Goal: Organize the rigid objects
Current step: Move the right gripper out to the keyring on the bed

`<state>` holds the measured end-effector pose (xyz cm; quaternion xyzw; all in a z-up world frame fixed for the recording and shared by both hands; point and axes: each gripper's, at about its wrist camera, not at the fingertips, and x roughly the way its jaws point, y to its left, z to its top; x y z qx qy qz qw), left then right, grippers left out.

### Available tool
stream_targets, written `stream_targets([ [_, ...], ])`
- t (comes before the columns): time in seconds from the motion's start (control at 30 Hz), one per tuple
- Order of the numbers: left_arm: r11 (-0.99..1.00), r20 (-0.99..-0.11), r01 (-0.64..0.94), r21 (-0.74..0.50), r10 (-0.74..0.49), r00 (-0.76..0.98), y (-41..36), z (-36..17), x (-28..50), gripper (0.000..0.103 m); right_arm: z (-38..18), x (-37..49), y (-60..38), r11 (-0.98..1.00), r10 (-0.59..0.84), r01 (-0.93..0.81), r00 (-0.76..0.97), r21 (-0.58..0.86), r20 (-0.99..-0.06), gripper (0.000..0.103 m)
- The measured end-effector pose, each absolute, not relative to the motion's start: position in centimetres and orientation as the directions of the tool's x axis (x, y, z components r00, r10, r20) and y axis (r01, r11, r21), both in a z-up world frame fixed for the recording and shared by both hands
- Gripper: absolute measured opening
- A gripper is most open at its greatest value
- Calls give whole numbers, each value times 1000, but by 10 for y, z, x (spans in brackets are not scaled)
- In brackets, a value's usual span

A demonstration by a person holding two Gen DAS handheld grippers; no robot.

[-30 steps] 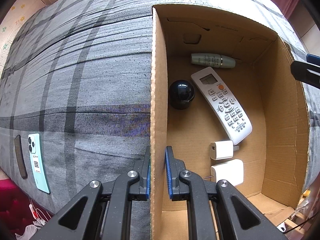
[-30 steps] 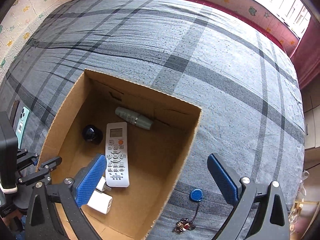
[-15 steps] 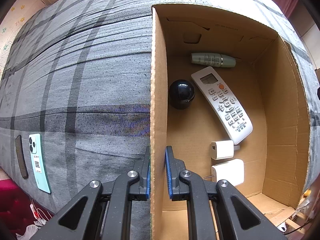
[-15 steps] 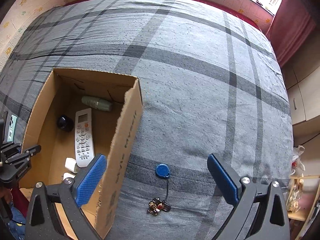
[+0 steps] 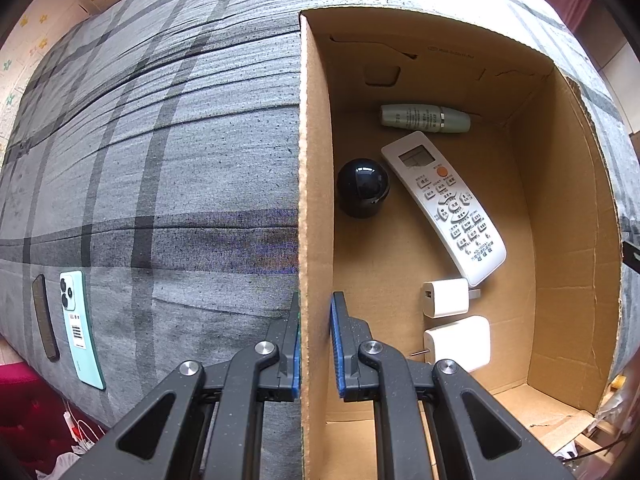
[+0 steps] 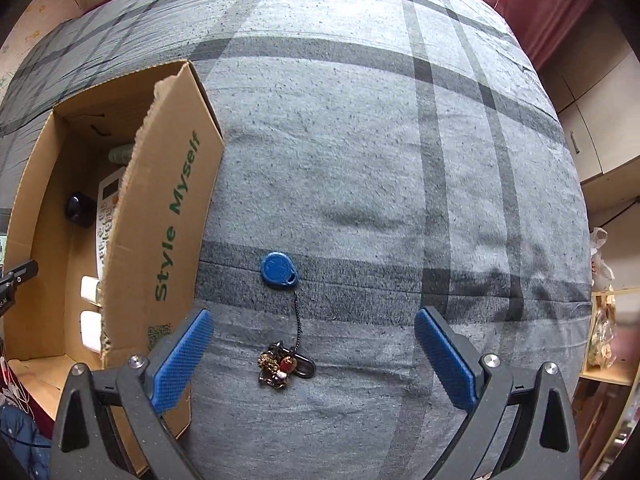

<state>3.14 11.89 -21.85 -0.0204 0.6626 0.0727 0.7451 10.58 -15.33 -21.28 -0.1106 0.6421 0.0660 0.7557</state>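
Left wrist: tongs (image 5: 316, 344) clamp box wall (image 5: 314, 200) | right tongs (image 6: 312, 348) spread above keys (image 6: 284, 364)

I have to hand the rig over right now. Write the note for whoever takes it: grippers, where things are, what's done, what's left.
Left gripper: shut on the cardboard box wall, steadying it.
Right gripper: open, empty, above the keychain with its blue fob on the bed beside the box.
Done, in the box: remote, green tube, black dome, two white chargers.
Left: keychain, then probably the mint phone and dark strip on the box's other side.
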Motion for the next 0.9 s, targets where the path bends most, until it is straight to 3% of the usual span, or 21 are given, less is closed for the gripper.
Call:
stream_targets([
  [0.9,990,-989,-121,76,90,117,116,-218,30,12,-318,70,-157,981,-59,-181,22,-62,-998,103],
])
